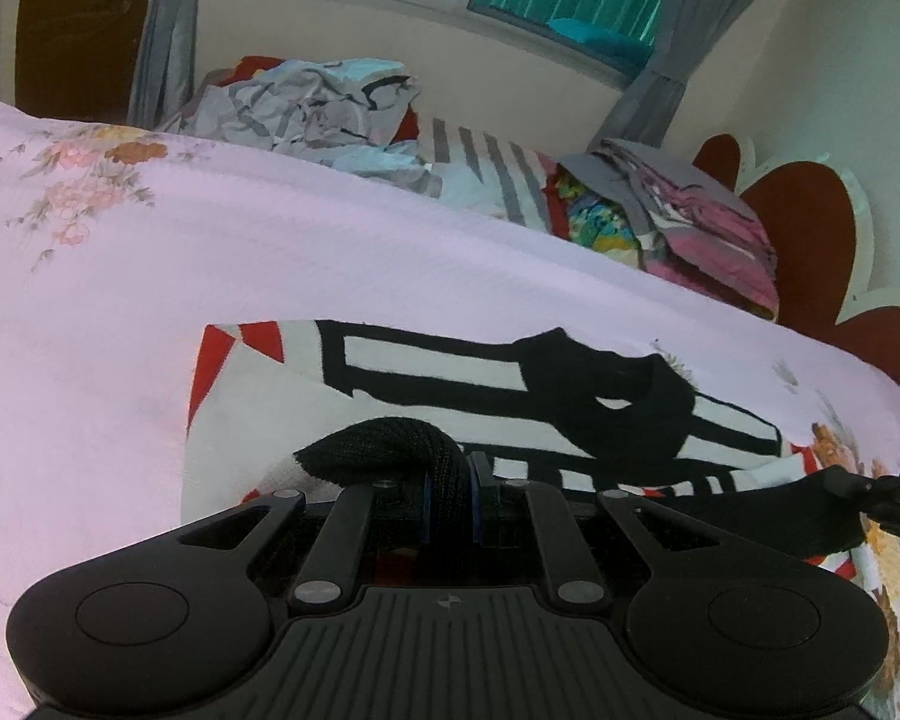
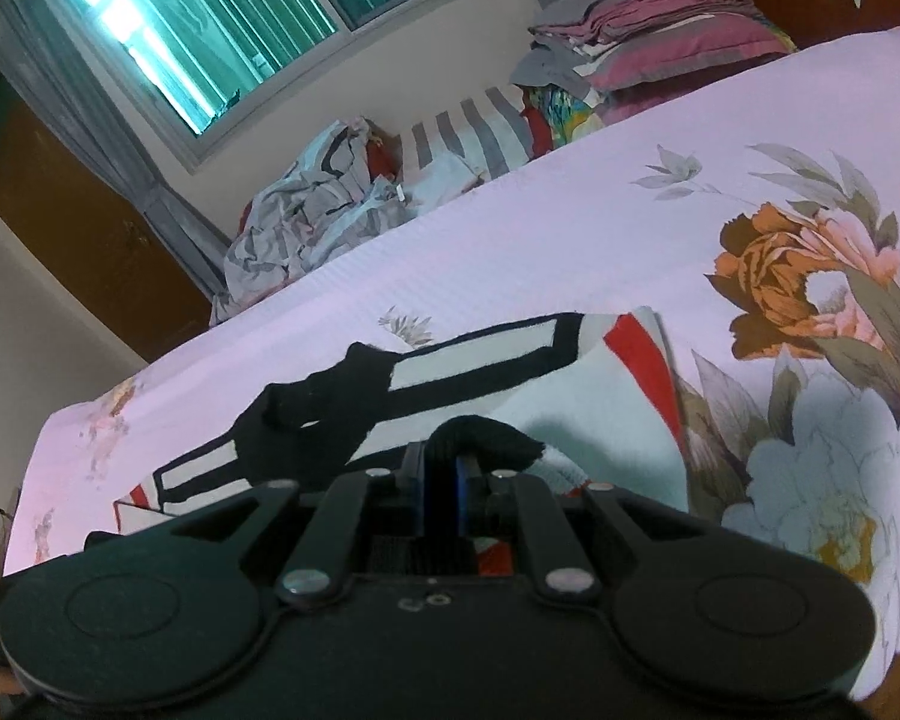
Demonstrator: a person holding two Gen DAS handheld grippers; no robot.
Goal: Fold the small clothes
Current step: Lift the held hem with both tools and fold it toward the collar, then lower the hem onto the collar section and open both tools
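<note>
A small white garment (image 1: 450, 384) with black bands, red patches and black trim lies spread on the pink floral bed cover (image 1: 270, 252). My left gripper (image 1: 448, 480) is shut on the garment's black hem at its near edge. In the right wrist view the same garment (image 2: 570, 408) lies ahead, and my right gripper (image 2: 444, 480) is shut on another stretch of the black hem (image 2: 486, 432). Both grippers hold the near edge just above the bed. The fingertips are hidden in the cloth.
A crumpled pile of grey and white clothes (image 1: 318, 102) lies at the far side of the bed under the window. A stack of folded pink and grey bedding (image 1: 690, 222) sits by the red headboard (image 1: 810, 222). A brown door (image 2: 90, 228) stands left.
</note>
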